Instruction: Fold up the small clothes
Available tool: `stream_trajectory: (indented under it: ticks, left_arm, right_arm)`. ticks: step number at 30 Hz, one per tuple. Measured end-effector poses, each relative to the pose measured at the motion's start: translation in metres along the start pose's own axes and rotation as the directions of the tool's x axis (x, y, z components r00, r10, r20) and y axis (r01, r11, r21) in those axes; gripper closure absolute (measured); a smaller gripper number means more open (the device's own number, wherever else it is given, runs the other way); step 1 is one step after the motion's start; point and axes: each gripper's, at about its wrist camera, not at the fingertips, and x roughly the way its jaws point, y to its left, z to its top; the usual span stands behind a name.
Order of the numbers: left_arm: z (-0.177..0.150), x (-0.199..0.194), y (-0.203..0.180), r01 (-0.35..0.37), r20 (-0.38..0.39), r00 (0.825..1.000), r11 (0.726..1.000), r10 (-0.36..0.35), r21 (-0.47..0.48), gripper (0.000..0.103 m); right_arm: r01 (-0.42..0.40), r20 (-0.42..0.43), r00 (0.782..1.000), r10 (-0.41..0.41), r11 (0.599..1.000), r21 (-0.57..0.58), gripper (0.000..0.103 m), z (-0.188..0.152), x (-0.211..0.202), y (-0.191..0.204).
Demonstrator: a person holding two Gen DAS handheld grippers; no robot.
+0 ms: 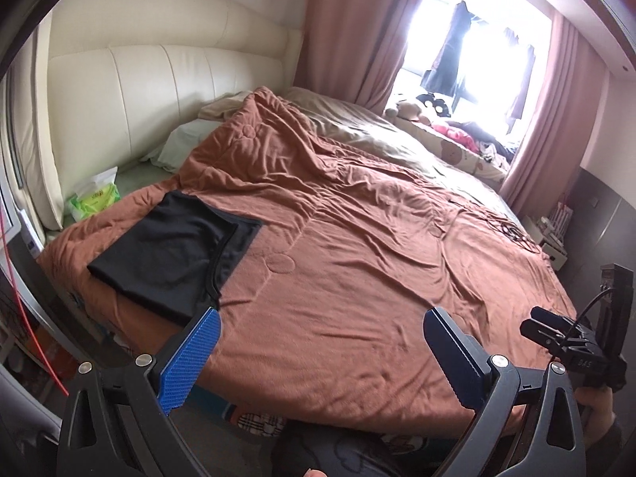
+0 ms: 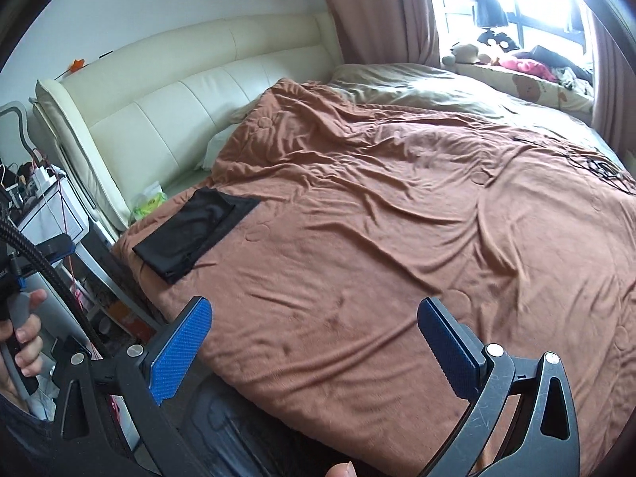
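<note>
Two empty grippers, left gripper (image 1: 322, 328), right gripper (image 2: 314, 318); one folded black garment (image 1: 175, 254).

Folded black garment (image 1: 171, 256), ahead-left of the left gripper (image 1: 320, 342): smooth matt cloth, faint sheen in the right wrist view. Rust-brown quilted bedspread (image 1: 357, 238) under both grippers — soft, matt, creased cloth. Cream padded headboard (image 1: 159, 79), far ahead-left: smooth, leather-like, slightly glossy. Right gripper (image 2: 314, 328): matt black plastic arms, scuffed; blue finger pads (image 2: 181, 348) finely ribbed; shiny metal pivot pins. Pink curtains (image 1: 346, 28), far ahead — matt cloth.
</note>
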Motion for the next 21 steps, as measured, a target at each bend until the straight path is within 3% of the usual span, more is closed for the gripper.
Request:
stream_trajectory:
  ticks: [15, 21]
  left_arm:
    - [-0.076, -0.063, -0.045, 0.014, 0.061, 0.998, 0.996, -0.019, 0.086, 0.0]
    - [-0.107, -0.081, -0.059, 0.038, 0.08, 0.996, 0.994, -0.046, 0.099, 0.0]
  right_arm:
    - [0.08, 0.072, 0.994, -0.077, 0.996, -0.04, 0.0, -0.066, -0.11, 0.0]
    - [0.046, 0.093, 0.995, -0.045, 0.999, -0.009, 0.0, -0.095, -0.152, -0.008]
